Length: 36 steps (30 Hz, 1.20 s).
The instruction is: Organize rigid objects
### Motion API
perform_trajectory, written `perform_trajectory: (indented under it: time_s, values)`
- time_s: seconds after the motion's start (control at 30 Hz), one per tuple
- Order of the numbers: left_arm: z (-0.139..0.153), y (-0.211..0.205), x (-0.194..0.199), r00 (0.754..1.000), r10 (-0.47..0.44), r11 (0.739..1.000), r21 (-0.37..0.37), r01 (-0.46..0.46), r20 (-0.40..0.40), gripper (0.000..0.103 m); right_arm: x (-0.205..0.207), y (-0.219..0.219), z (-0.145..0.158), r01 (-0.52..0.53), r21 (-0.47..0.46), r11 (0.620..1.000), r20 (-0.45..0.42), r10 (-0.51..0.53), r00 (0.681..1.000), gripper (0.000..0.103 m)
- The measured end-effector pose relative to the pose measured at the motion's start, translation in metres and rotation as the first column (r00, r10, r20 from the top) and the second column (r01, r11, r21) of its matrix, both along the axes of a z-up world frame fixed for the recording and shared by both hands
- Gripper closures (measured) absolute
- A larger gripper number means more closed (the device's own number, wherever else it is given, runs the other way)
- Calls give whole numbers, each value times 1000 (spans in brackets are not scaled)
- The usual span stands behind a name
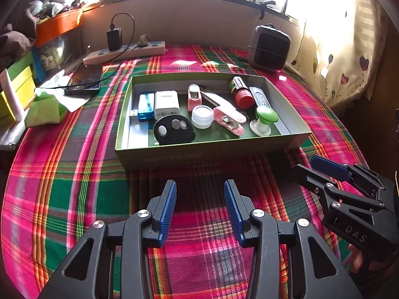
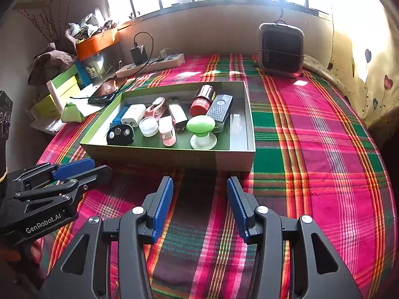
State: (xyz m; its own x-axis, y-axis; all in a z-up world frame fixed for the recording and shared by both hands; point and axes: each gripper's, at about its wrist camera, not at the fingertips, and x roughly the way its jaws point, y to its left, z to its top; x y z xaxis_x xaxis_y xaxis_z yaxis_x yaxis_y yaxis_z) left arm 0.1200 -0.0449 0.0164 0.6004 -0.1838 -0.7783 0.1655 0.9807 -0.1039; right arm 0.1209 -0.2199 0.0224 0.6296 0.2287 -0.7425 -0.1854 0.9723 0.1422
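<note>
A shallow green box (image 1: 199, 153) (image 2: 159, 155) sits on the plaid cloth and holds several small objects: a black oval case (image 1: 173, 129), a white charger (image 1: 166, 104), a blue USB stick (image 1: 145, 107), a pink clip (image 1: 228, 119), a white cap (image 1: 202, 116), a green knob (image 1: 265, 119) (image 2: 200, 127), a red-lidded jar (image 1: 242, 93) and a grey remote (image 1: 260, 97). My left gripper (image 1: 200, 194) is open and empty, just in front of the box. My right gripper (image 2: 199, 191) is open and empty, also in front of it; it shows at the right of the left wrist view (image 1: 316, 168).
A grey fan heater (image 1: 269, 47) stands behind the box. A power strip (image 1: 124, 52) with a charger, a phone (image 1: 86, 79), tissue and boxes (image 1: 17, 92) lie at the far left. A curtain (image 1: 349, 49) hangs on the right.
</note>
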Motion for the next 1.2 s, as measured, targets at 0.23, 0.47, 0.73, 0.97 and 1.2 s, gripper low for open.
perform_trajectory:
  time_s: [0.23, 0.47, 0.73, 0.97, 1.2]
  values:
    - [-11, 0, -10, 1000, 17, 1000, 20, -17, -18, 64, -9, 3, -8, -3, -37, 999, -29, 2, 1000, 56]
    - [-15, -5, -18, 1000, 28, 998, 49, -28, -2, 64, -18, 2, -16, 15, -71, 997, -58, -19, 998, 56]
    - [-18, -16, -24, 998, 53, 992, 111, -56, 28, 58, -25, 2, -18, 34, -112, 993, -53, -40, 998, 56]
    - [-18, -18, -24, 998, 64, 991, 112, -66, 27, 55, -24, 5, -18, 34, -139, 990, -52, -41, 998, 55]
    - [-18, -19, -25, 997, 77, 990, 115, -80, 28, 55, -23, 0, -19, 69, -141, 988, -59, -77, 995, 42]
